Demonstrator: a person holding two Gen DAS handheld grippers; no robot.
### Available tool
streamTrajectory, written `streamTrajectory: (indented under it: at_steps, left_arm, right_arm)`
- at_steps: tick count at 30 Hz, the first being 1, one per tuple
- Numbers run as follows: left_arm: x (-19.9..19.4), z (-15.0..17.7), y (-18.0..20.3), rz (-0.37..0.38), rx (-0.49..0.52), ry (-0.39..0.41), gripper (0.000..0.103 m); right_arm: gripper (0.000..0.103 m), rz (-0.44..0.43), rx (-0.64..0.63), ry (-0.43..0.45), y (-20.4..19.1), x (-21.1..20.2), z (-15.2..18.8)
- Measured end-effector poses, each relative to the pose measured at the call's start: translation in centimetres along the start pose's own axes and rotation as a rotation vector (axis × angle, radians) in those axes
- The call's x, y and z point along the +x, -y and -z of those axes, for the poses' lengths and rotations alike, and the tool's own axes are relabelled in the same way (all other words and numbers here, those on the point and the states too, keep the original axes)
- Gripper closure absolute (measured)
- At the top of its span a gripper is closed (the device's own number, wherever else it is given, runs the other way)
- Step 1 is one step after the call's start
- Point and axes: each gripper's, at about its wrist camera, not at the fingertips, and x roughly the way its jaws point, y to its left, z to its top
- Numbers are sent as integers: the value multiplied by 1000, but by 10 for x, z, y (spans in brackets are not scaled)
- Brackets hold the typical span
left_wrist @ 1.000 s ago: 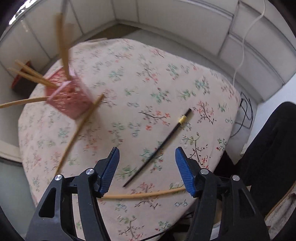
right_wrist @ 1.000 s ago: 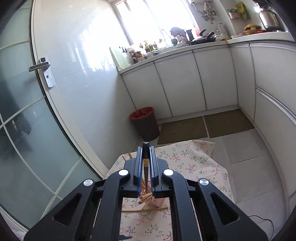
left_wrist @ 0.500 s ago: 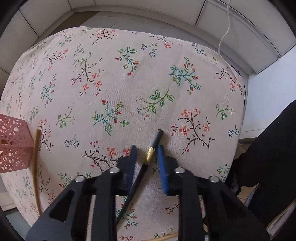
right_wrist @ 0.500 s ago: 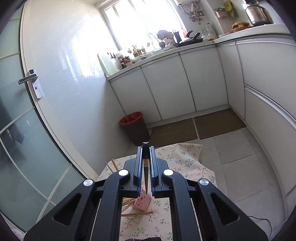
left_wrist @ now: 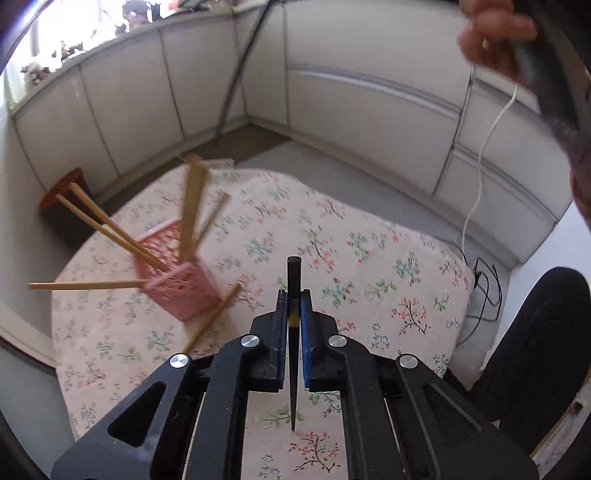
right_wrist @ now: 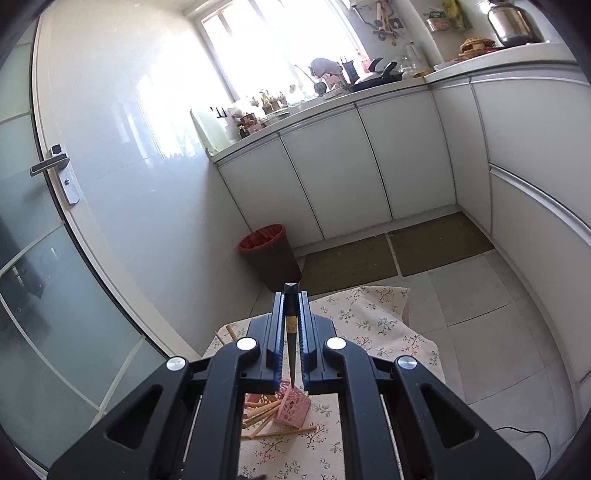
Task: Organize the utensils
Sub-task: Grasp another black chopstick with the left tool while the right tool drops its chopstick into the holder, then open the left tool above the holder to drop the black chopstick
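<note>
My left gripper (left_wrist: 294,295) is shut on a black chopstick (left_wrist: 294,273) with a gold band, lifted above the floral tablecloth (left_wrist: 351,266); its thin tip hangs down between the fingers. A pink perforated holder (left_wrist: 177,273) stands to the left with several wooden chopsticks (left_wrist: 192,206) in it, and one wooden chopstick (left_wrist: 212,319) lies against its base. My right gripper (right_wrist: 291,299) is shut on a second black chopstick (right_wrist: 290,325), held high over the pink holder (right_wrist: 293,406).
The table's right edge (left_wrist: 465,295) drops to black cables on the floor. A person's hand (left_wrist: 491,33) shows at the top right and a dark-clothed leg (left_wrist: 535,347) at the right. A red-rimmed bin (right_wrist: 267,254) stands by the white cabinets (right_wrist: 332,166).
My left gripper dropped to the table, shut on the black chopstick lying there, and rose with it. The right gripper kept its grip and stayed almost still.
</note>
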Motion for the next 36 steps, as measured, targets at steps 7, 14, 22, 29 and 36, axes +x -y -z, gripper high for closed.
streamTrajectory:
  at_steps: [7,14,22,29,36]
  left_arm:
    - [-100,-24,-46,-126,-181,320,97]
    - [-131,-50,-87,-227,-371,540,97]
    - [-121,-64,-99,-233,-452,567,97]
    - [-107,-60,-110,-236,-454,529,97]
    - [-88,-62,-116,-242,-468,493,97]
  right_arm:
    - [96,-14,-53,28,-32,7,-17]
    - [96,-5,-113,3,-54,33,-11]
    - [96,8,-178,-71,-60,82,5]
    - [93,-67,-205,-123,-57,110,25]
    - [93,-71,-193,-107,-51,99,23]
